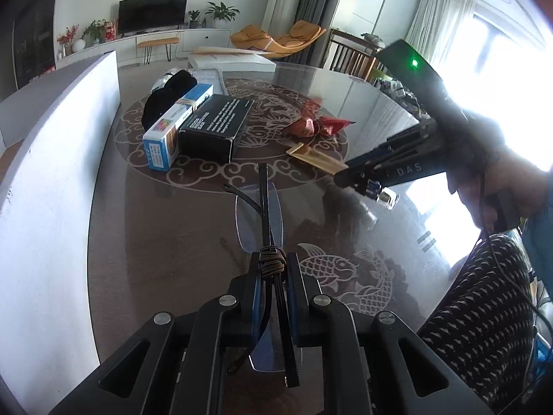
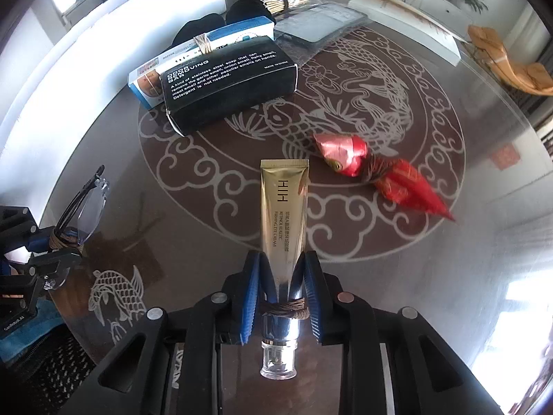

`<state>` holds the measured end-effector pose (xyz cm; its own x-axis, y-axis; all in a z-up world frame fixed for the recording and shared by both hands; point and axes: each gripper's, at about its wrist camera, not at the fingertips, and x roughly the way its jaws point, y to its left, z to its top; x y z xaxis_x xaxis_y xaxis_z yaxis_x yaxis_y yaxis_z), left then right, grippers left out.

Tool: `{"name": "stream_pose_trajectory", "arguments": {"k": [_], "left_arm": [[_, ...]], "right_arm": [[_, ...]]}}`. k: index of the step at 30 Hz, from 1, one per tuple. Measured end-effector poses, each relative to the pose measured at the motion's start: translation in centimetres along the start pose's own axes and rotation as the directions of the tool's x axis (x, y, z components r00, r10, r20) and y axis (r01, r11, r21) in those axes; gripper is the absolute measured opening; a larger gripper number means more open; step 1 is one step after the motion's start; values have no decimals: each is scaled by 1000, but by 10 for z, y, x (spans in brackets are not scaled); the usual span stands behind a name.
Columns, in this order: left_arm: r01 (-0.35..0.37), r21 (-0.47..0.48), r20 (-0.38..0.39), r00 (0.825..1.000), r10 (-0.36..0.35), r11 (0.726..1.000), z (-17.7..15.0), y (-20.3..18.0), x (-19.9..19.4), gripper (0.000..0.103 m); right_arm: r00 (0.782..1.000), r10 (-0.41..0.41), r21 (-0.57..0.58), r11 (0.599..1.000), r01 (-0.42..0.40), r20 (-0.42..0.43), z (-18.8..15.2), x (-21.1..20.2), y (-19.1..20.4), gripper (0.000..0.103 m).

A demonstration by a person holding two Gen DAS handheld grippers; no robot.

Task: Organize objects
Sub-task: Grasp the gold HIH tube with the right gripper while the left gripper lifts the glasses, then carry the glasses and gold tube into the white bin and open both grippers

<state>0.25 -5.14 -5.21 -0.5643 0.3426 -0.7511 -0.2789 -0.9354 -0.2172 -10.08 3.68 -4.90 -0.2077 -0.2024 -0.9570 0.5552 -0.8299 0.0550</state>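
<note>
My left fingers [image 1: 273, 269] pinch the glasses [image 1: 261, 214], my right fingers [image 2: 281, 276] clamp the tube [image 2: 281, 214], both above the worktop [image 2: 432, 259]. Squeezing could crack a lens; the slick tube may slip.

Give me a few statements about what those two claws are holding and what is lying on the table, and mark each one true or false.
1. The left claw grips a pair of folded glasses. True.
2. The right claw is empty. False: it is shut on a gold tube of cream.
3. A black box lies beside a blue and white box. True.
4. The red wrapper sits on top of the black box. False: it lies apart on the table.
</note>
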Motion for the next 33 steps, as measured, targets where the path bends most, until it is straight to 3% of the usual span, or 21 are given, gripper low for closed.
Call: {"name": "stream_pose_trajectory", "arguments": {"k": [2,4,9,12,17,20,22,23,24,25,26,27,28,29,30,32,33], "left_arm": [[15,0,31,999,-15,1000,5,-4,-14,12],[24,4,69,997,-24,1000,12,-6,-32,12],[28,-18,145,989,-25,999,28,5,-76,12],[0,-50,194,981,10,999,38,26,-109,12],[-126,-126,244,958,154,984,41,80,-165,12],[-244,-177,224,933,281,953,32,122,-183,12],[-297,-231,188,921,342,926,20,154,-189,12],[-330,-254,155,914,375,909,15,169,-186,12],[-364,-274,109,908,405,890,9,183,-183,13],[-404,-290,51,899,436,868,3,198,-175,14],[-444,-303,0,885,466,843,-2,210,-169,21],[-478,-320,-44,870,491,818,-8,221,-162,46],[-496,-337,-76,861,502,800,-13,229,-157,62],[-503,-356,-91,857,506,788,-18,235,-155,80],[-498,-372,-83,859,506,783,-21,236,-155,80],[-479,-390,-51,864,502,786,-22,231,-157,80],[-476,-389,-33,863,505,789,-20,226,-157,80]], "right_arm": [[997,65,114,991,-70,49,-17,-11,-9,26],[978,160,250,950,-189,131,-36,-24,-22,26],[889,310,411,801,-436,338,-64,-56,-28,26],[838,360,377,769,-516,411,-55,-79,-1,26],[729,490,239,726,-644,478,8,-107,80,26],[650,601,161,664,-730,466,51,-106,139,26],[623,654,140,633,-761,430,71,-97,174,26],[626,666,131,635,-761,406,82,-92,192,26],[643,664,118,655,-747,382,91,-86,210,26],[669,651,108,683,-722,358,99,-78,227,27],[706,628,94,721,-686,327,105,-71,242,27],[763,577,72,782,-619,291,112,-63,257,27],[815,515,53,837,-545,265,114,-58,269,31],[852,461,36,875,-483,247,115,-54,276,35],[870,431,23,893,-449,242,112,-54,280,43],[883,383,2,917,-398,270,102,-62,276,59],[889,344,-2,933,-360,301,96,-69,270,72]]}}
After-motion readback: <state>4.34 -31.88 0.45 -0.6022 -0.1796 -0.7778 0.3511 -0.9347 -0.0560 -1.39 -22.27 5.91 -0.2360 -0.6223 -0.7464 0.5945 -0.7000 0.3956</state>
